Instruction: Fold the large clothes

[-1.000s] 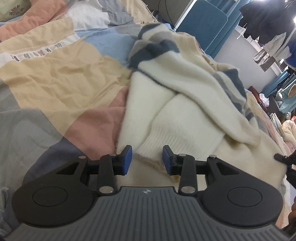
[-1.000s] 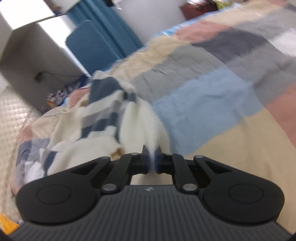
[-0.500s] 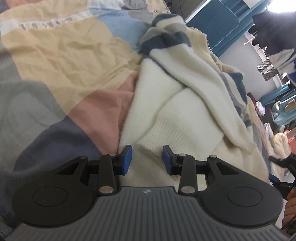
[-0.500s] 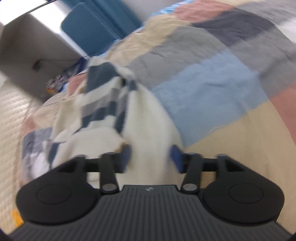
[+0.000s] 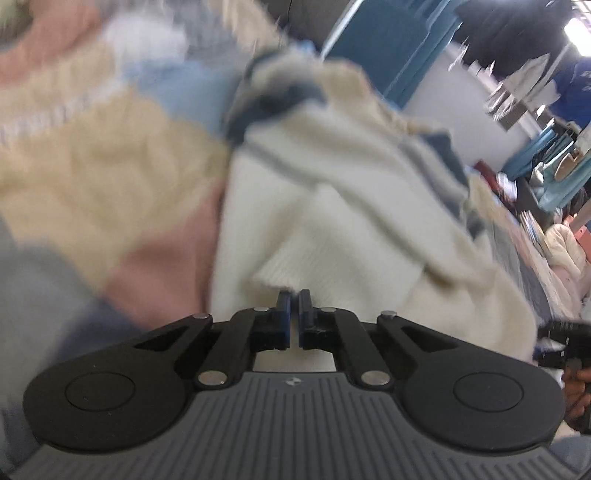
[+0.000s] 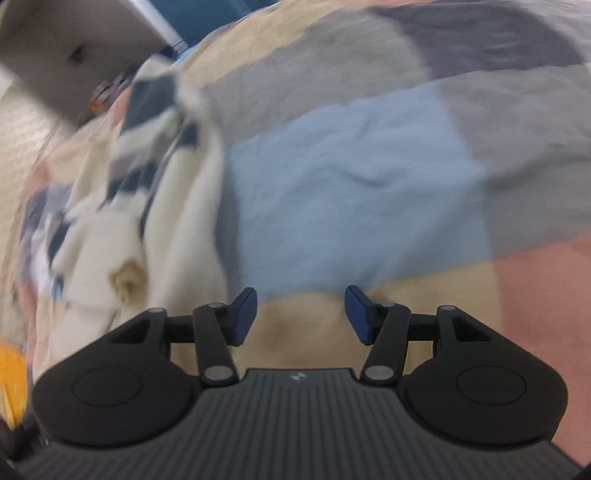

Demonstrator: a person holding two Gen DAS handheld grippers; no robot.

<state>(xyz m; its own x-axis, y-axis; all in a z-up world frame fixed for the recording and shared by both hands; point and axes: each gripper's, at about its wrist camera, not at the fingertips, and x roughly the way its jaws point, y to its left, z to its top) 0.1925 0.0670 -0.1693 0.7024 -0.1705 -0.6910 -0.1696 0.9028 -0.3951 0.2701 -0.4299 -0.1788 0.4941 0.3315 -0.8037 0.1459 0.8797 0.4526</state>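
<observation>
A cream knit sweater (image 5: 332, 192) with blue and grey stripes lies crumpled on a patchwork quilt (image 5: 92, 177). My left gripper (image 5: 294, 306) is shut, its blue pads pinching the sweater's ribbed edge at the near side. In the right wrist view the sweater (image 6: 177, 229) lies to the left. My right gripper (image 6: 301, 310) stands open beside it over the quilt's (image 6: 351, 206) tan and light-blue patches, with nothing between its fingers. Both views are blurred by motion.
A blue padded panel (image 5: 369, 48) and hanging dark clothes (image 5: 517, 33) stand beyond the bed. A grey cabinet (image 6: 74, 48) is at the upper left of the right wrist view. A hand on the other gripper shows at the left view's right edge (image 5: 565, 347).
The left gripper closed on the sweater's ribbed edge. The right gripper let go of the sweater, opened, and swung right, off the sweater and over bare quilt.
</observation>
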